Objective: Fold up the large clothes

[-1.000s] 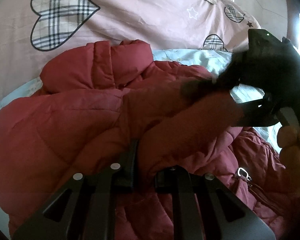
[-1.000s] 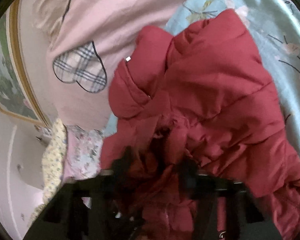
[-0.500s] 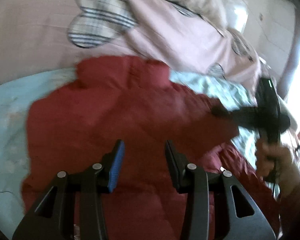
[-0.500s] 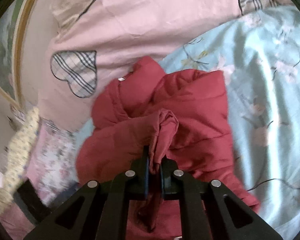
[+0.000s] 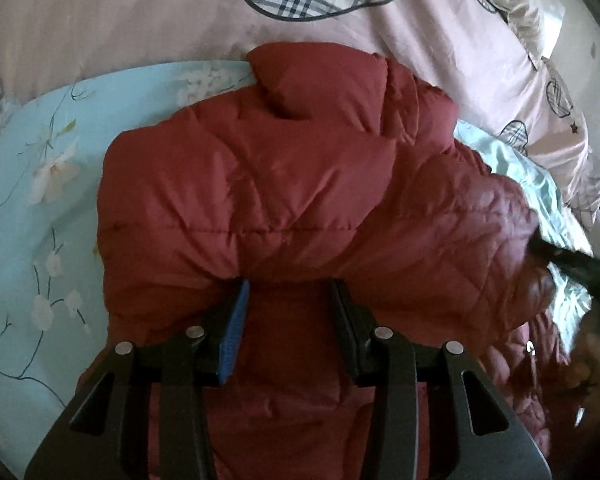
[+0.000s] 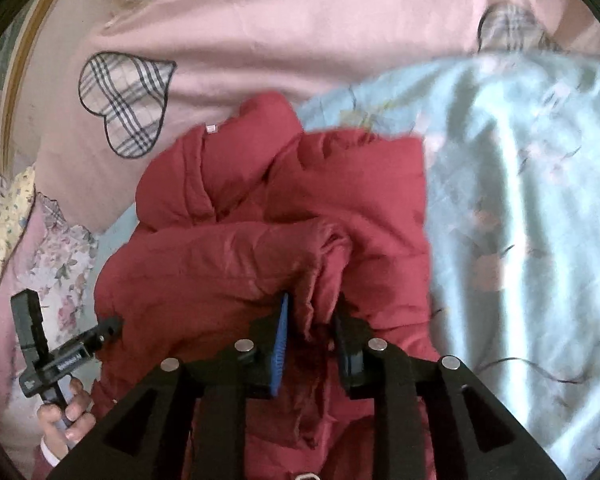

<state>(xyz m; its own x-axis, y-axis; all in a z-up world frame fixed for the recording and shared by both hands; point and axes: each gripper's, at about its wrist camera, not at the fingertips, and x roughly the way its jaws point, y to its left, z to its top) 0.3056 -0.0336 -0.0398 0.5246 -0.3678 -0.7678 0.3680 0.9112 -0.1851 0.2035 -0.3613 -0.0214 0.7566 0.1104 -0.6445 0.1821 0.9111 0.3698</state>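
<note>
A red puffer jacket (image 5: 284, 184) lies bunched on a pale blue floral sheet (image 5: 32, 208); it also shows in the right wrist view (image 6: 356, 184). My left gripper (image 5: 290, 292) is open and empty, its jaws apart just above the jacket's body. My right gripper (image 6: 312, 312) has its jaws a little apart with the end of the folded sleeve (image 6: 324, 256) still between them; whether they touch it is unclear. The right gripper shows blurred at the right edge of the left wrist view (image 5: 572, 264). The left gripper shows at lower left of the right wrist view (image 6: 112, 326).
A pink duvet with plaid hearts (image 5: 140, 12) lies behind the jacket, also in the right wrist view (image 6: 300, 32). Floral pillows (image 6: 56, 256) sit at the left. A zipper pull (image 5: 530, 346) shows at the jacket's right edge.
My left gripper let go of the jacket, opened and pulled back. My right gripper carried the sleeve over the jacket's body and its jaws have parted from their tight pinch.
</note>
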